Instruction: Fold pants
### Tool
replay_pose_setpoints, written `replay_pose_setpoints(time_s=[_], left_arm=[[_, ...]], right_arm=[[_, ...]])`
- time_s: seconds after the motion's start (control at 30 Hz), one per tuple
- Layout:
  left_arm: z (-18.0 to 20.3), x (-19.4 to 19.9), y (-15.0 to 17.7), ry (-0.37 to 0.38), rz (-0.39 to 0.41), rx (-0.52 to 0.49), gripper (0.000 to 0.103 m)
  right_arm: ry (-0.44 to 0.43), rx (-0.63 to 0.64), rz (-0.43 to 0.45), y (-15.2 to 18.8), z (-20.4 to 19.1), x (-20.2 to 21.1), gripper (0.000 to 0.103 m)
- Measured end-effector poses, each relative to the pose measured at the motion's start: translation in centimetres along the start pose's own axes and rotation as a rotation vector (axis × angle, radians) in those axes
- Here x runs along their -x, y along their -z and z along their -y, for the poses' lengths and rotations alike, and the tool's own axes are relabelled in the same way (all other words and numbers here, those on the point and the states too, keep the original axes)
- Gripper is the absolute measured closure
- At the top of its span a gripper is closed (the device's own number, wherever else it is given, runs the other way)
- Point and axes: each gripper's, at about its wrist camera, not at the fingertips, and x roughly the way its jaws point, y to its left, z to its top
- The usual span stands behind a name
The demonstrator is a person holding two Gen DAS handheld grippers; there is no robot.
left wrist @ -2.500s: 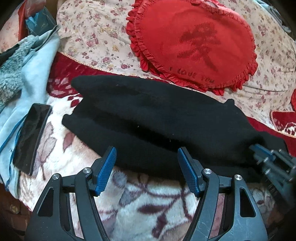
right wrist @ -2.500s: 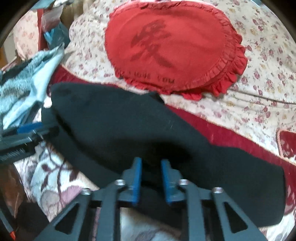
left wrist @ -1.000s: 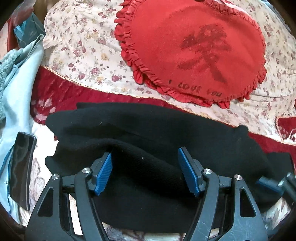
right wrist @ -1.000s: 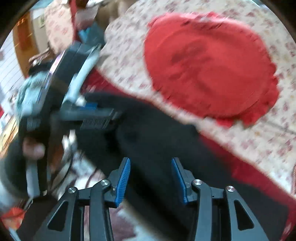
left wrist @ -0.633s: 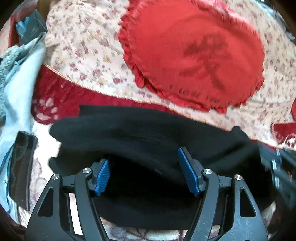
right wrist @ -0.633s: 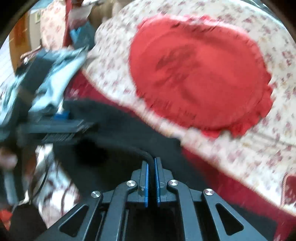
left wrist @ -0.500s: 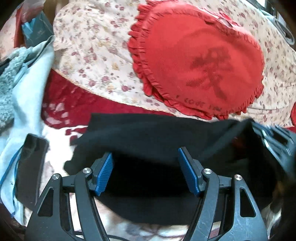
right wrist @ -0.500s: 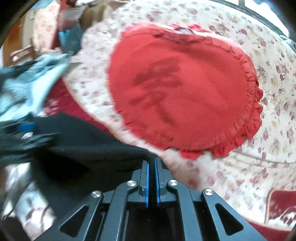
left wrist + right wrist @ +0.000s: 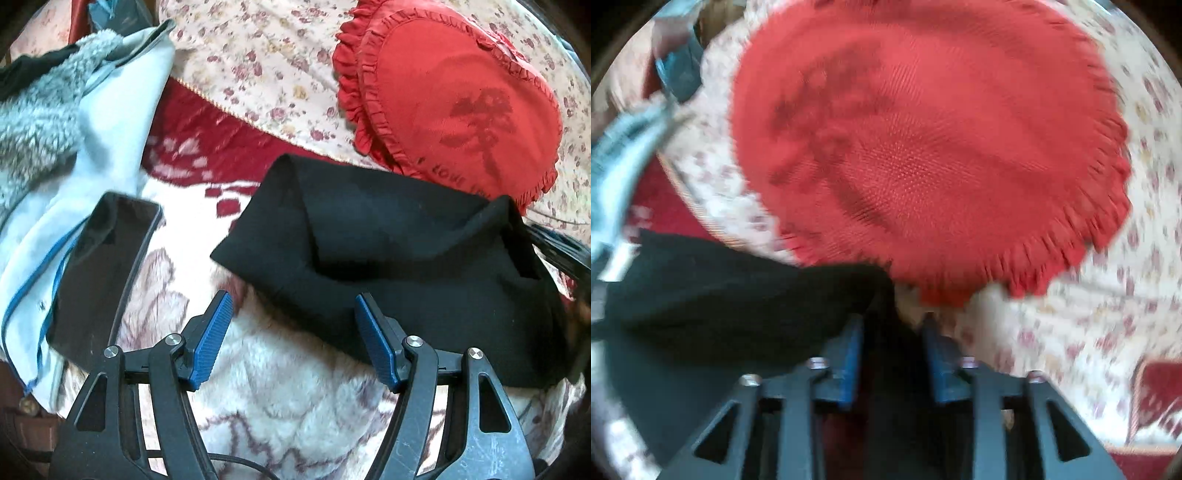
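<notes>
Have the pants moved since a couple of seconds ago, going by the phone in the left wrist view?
Yes. The pants have been folded over rightward; their left end has pulled away from the phone.

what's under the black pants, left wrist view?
The black pants lie on a pale plush blanket with a red patterned area behind. Their far edge overlaps the red heart pillow. Whatever sits beneath the fabric is hidden.

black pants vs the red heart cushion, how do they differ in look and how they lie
The black pants are plain, limp and folded over themselves on the fleece blanket; the red heart cushion is padded, frilled at the edge, printed with a dark character, and lies flat on the floral sheet. Both are fabric, with the pants' far edge reaching the cushion.
</notes>
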Motion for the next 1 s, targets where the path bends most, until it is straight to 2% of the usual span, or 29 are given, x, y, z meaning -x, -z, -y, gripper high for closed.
replay_pose_setpoints(time_s=[0.03,0.13,0.3,0.33,0.37,0.43,0.57,0.73,0.77,0.8,0.93,1.0], left_arm=[[-0.2,0.1,0.2,0.004,-0.002,0.009,0.034],[-0.9,0.4,1.0,0.043,-0.012,0.06,0.034],[-1.0,-0.1,1.2,0.081,-0.039,0.125,0.034],[-0.9,-0.2,1.1,0.081,-0.039,0.128,0.034],[-0.6,-0.3,1.1,0.078,-0.038,0.129,0.034],[-0.2,-0.3,1.0,0.078,-0.037,0.126,0.034],[0.6,-1.1,0.4,0.088,-0.054,0.121,0.034],[1.5,-1.7,-0.1,0.095,-0.062,0.111,0.033],[1.5,-1.8,-0.2,0.097,-0.062,0.111,0.032],[1.6,-1.8,-0.1,0.101,-0.064,0.114,0.029],[1.5,-2.2,-0.2,0.113,-0.068,0.121,0.027],[1.5,-2.3,-0.5,0.121,-0.072,0.129,0.027]], right_arm=[[-0.051,-0.016,-0.009,1.0,0.3,1.7,0.068],[-0.127,-0.016,-0.027,4.9,0.5,5.7,0.068],[-0.324,-0.04,-0.148,12.0,0.1,7.6,0.068],[-0.316,-0.04,-0.174,13.0,0.2,7.3,0.068],[-0.292,-0.041,-0.171,14.0,0.8,7.2,0.068],[-0.305,-0.1,-0.142,14.2,2.1,7.7,0.068],[-0.204,-0.194,-0.089,13.9,6.5,7.4,0.072],[0.089,-0.23,0.056,11.8,10.9,9.2,0.07],[0.146,-0.23,0.058,11.9,11.4,9.6,0.07],[0.165,-0.237,0.045,12.4,11.9,10.0,0.07],[0.078,-0.377,0.031,17.0,13.8,12.2,0.069],[0.08,-0.452,0.041,19.9,14.3,13.6,0.069]])
